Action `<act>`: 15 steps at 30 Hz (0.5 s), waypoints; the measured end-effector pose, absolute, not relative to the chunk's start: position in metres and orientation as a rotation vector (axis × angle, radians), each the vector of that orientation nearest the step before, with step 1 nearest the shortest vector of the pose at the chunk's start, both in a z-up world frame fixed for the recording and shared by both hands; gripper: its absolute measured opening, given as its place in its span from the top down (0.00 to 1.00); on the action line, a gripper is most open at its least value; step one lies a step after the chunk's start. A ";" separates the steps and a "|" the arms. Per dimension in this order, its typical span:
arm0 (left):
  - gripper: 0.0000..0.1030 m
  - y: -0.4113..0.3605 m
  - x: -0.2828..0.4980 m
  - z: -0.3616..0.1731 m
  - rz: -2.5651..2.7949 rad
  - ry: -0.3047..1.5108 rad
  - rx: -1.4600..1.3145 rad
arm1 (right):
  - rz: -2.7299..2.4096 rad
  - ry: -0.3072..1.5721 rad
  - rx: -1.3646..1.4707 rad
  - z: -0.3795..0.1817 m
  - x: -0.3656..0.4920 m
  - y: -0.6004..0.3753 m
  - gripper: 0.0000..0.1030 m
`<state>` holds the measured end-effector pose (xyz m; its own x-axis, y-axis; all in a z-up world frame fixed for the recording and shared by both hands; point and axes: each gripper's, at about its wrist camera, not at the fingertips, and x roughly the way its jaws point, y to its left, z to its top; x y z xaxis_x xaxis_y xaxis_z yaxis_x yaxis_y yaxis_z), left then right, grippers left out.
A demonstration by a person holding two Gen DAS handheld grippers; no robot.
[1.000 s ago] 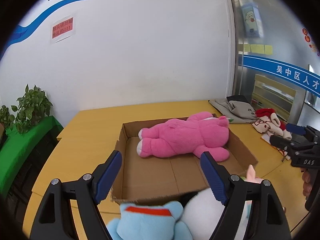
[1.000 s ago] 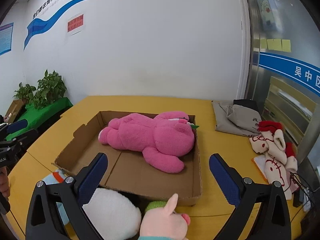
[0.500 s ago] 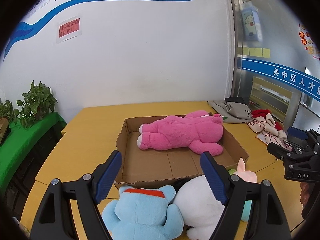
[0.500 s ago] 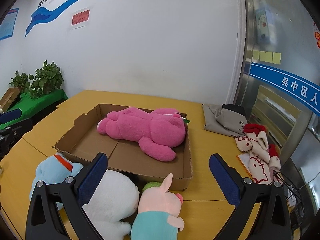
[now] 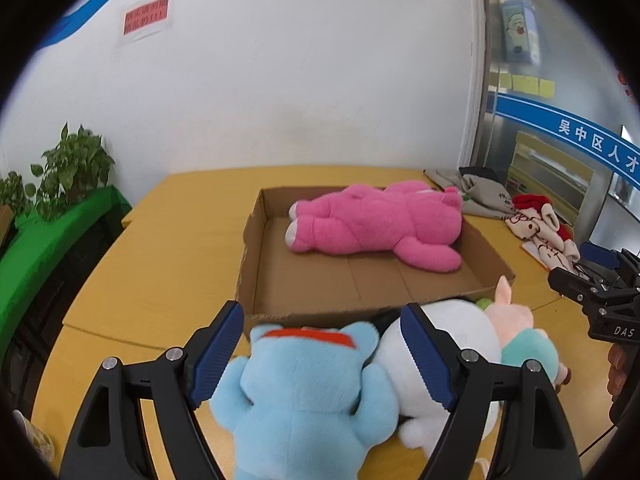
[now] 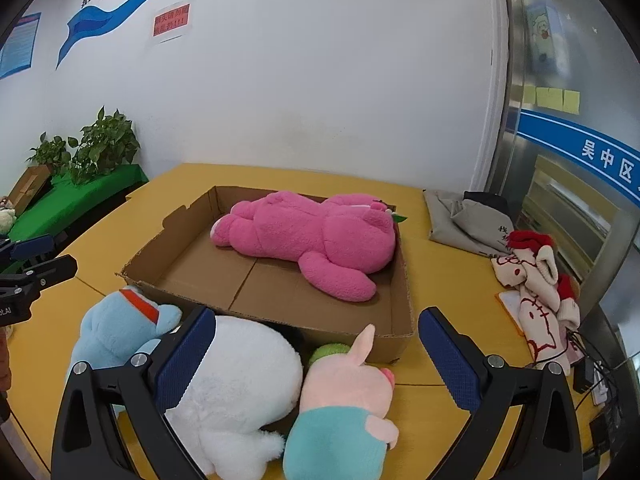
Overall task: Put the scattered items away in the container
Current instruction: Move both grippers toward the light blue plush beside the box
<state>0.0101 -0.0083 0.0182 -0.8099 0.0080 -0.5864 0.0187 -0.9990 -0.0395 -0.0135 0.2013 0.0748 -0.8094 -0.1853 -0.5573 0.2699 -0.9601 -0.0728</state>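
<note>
While the pink plush bear (image 6: 316,240) already lies on its side along the far half of the cardboard box (image 6: 404,280), three toys wait on the yellow table (image 5: 172,248) just in front of the box's near wall: a light-blue plush (image 5: 308,396) on the left, a white plush (image 6: 236,376) in the middle, and a pink pig plush (image 6: 344,400) in a teal top on the right, all pressed against one another. The left gripper (image 5: 322,354) hangs spread wide over the blue toy, its pads either side of the head and not touching it. The right gripper (image 6: 316,360) is likewise released, its jaws straddling the pig and part of the white toy.

These look light, soft and squashy — no risk of breakage, but the pile will compress and could slip out of a shallow pinch. The best hold is probably across a narrower part, the neck or upper body, squeezed deep into the stuffing. The toys touch, so lifting one may drag its neighbour. Beige bags (image 6: 468,216) and a red-and-cream toy (image 6: 532,276) lie on the right of the table.
</note>
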 end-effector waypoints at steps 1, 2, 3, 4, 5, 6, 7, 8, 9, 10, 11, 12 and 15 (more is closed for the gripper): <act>0.22 -0.014 0.011 0.013 -2.979 0.076 0.990 | -2.754 0.211 0.849 0.069 -0.013 0.200 0.00; 0.22 -0.019 0.011 0.007 -2.972 0.086 1.015 | -2.729 0.201 0.866 0.063 -0.013 0.198 0.00; 0.22 -0.025 0.011 0.001 -2.962 0.099 1.043 | -2.696 0.192 0.882 0.057 -0.011 0.194 0.00; 0.22 -0.031 0.011 -0.005 -2.952 0.116 1.072 | -2.659 0.185 0.897 0.051 -0.010 0.190 0.00; 0.22 -0.037 0.010 -0.011 -2.941 0.138 1.102 | -2.620 0.180 0.909 0.045 -0.008 0.186 0.00; 0.22 -0.043 0.009 -0.017 -2.931 0.161 1.131 | -2.578 0.174 0.919 0.039 -0.006 0.180 0.00; 0.22 -0.048 0.008 -0.022 -2.924 0.185 1.159 | -2.538 0.167 0.928 0.032 -0.003 0.173 0.00; 0.22 -0.053 0.007 -0.028 -2.922 0.211 1.185 | -2.498 0.159 0.939 0.026 -0.001 0.167 0.00; 0.22 -0.057 0.007 -0.033 -2.924 0.237 1.211 | -2.463 0.154 0.950 0.020 0.001 0.160 0.00; 0.22 -0.060 0.006 -0.039 -2.925 0.260 1.237 | -2.432 0.152 0.961 0.014 0.004 0.153 0.00; 0.22 -0.062 0.005 -0.043 -2.927 0.277 1.256 | -2.400 0.152 0.970 0.009 0.006 0.146 0.00; 0.22 -0.063 0.004 -0.048 -2.934 0.290 1.280 | -2.368 0.153 0.976 0.004 0.009 0.139 0.00; 0.22 -0.059 -0.001 -0.064 -2.976 0.307 1.386 | -2.258 0.145 0.990 -0.007 0.019 0.116 0.00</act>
